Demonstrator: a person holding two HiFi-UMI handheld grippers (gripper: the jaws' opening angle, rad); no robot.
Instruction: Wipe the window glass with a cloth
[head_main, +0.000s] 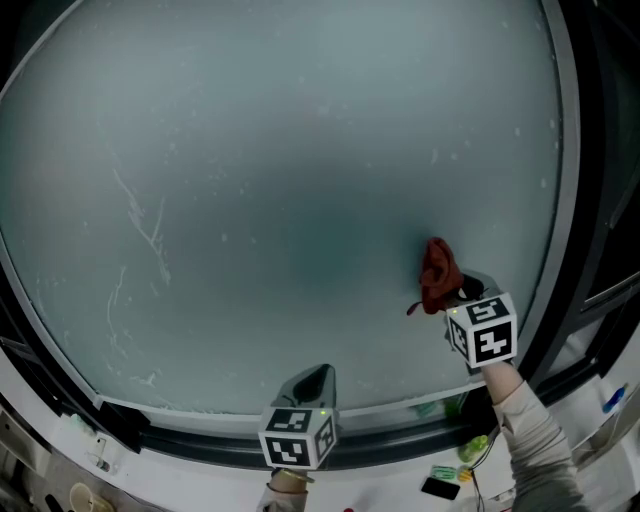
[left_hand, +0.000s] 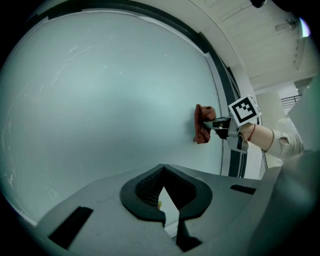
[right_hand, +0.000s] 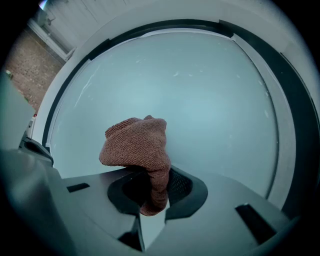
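The frosted window glass (head_main: 280, 200) fills most of the head view. A red-brown cloth (head_main: 438, 275) is bunched against the glass at its lower right, and my right gripper (head_main: 462, 292) is shut on it. In the right gripper view the cloth (right_hand: 137, 145) bulges out above the right gripper (right_hand: 152, 175), with one end hanging between the jaws. My left gripper (head_main: 312, 382) is low at the centre, near the window's bottom edge, shut with nothing in it. The left gripper view shows the left gripper (left_hand: 162, 172), and further right the cloth (left_hand: 201, 131) pressed to the pane.
A dark window frame (head_main: 575, 200) runs round the glass. Pale streaks (head_main: 145, 225) mark the pane at the left. Below the frame, a white ledge carries small items, among them a green one (head_main: 478, 447) and a black one (head_main: 440, 488).
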